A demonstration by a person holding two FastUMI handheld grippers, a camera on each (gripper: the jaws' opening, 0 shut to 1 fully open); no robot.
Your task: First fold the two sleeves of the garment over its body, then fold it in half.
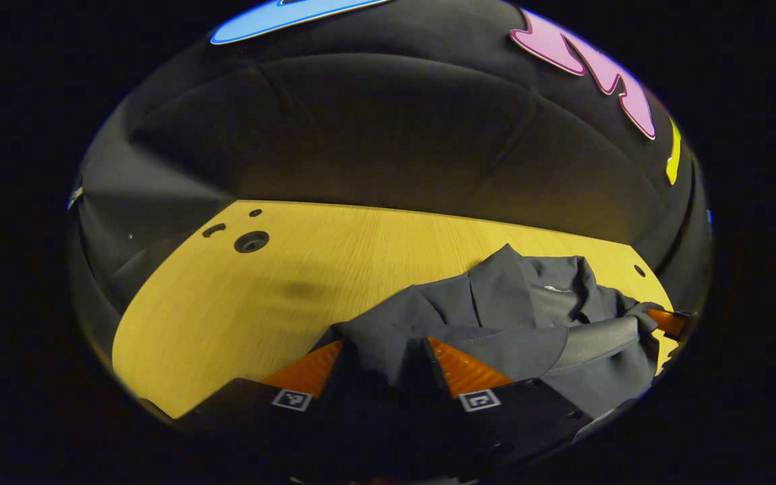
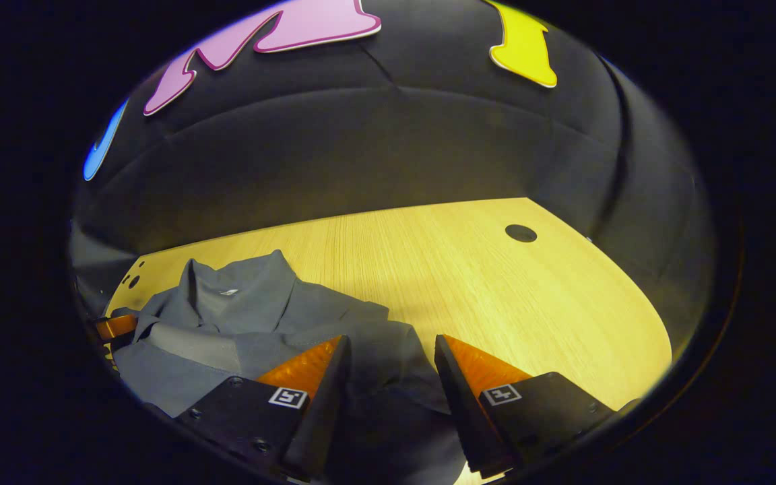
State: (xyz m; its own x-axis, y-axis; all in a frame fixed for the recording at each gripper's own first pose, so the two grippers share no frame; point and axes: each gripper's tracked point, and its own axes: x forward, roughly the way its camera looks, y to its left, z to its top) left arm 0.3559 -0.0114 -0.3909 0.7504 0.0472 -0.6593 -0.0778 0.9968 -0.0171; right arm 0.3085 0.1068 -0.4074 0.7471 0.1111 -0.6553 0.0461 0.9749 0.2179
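Pale wooden table [image 1: 226, 303], round holes near edges, crumpled grey garment [image 1: 509, 316] on it

- Left gripper [image 1: 383, 350]: two wedge-shaped ribbed fingers on black blocks, each bearing a small square black-and-white marker.
- Right gripper [image 2: 388, 347]: same build, with small screws on its black blocks.

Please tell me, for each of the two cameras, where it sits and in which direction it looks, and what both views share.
Left gripper view: rides on the left gripper, looking forward over the wooden table; its two open fingers straddle the grey garment.
Right gripper view: rides on the right gripper, looking forward; open fingers over the garment's edge.
Shared: garment, table, black cloth wall.
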